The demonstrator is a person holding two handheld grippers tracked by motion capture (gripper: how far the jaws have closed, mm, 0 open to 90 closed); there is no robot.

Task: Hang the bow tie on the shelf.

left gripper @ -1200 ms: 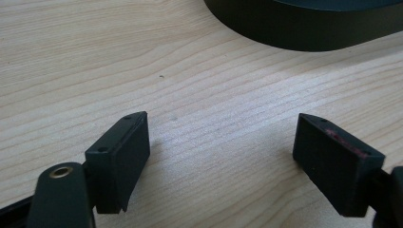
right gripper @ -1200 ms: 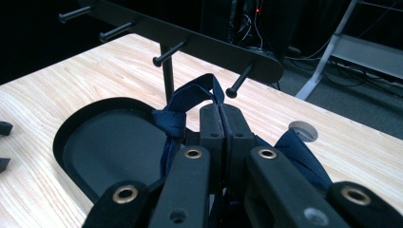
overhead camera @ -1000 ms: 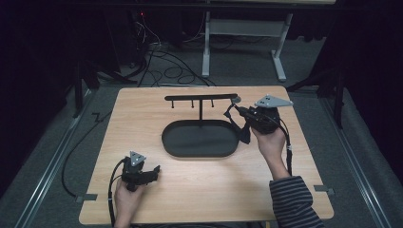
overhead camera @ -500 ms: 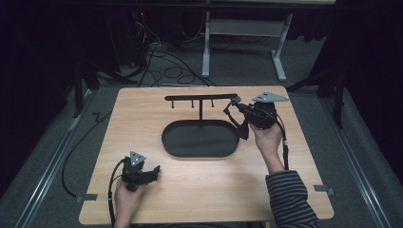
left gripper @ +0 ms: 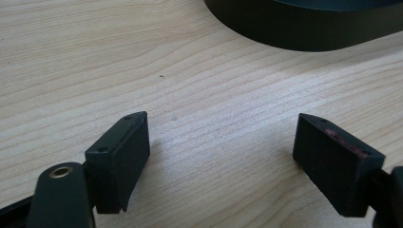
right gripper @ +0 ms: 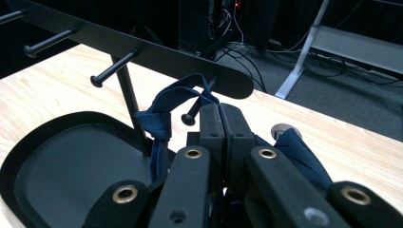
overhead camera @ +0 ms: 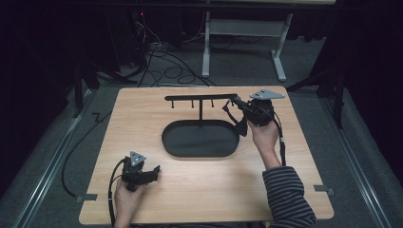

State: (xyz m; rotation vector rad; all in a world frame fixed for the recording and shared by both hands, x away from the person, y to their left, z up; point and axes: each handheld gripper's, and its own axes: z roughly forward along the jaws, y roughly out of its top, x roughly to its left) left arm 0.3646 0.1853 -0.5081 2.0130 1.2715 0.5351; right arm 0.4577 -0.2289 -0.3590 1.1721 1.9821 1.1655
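A black stand has a crossbar (overhead camera: 199,98) with several pegs over an oval black tray (overhead camera: 177,142). My right gripper (overhead camera: 236,101) is at the bar's right end, shut on a dark blue strap (right gripper: 176,97). The strap's loop sits at the rightmost peg (right gripper: 192,116) and seems to lie over it, just ahead of the right gripper (right gripper: 222,111). More strap hangs under the hand (overhead camera: 243,126). My left gripper (overhead camera: 154,170) rests on the table at the front left. The left gripper (left gripper: 221,142) is open over bare wood, with the tray wall (left gripper: 304,28) beyond it.
The wooden table (overhead camera: 142,114) has bare surface around the tray. Cables and a white desk frame (overhead camera: 206,42) stand on the grey floor behind the table. A striped sleeve (overhead camera: 287,194) comes in at the front right.
My right gripper, with the strap, has shifted slightly away from me toward the bar's right end. The left gripper has stayed put.
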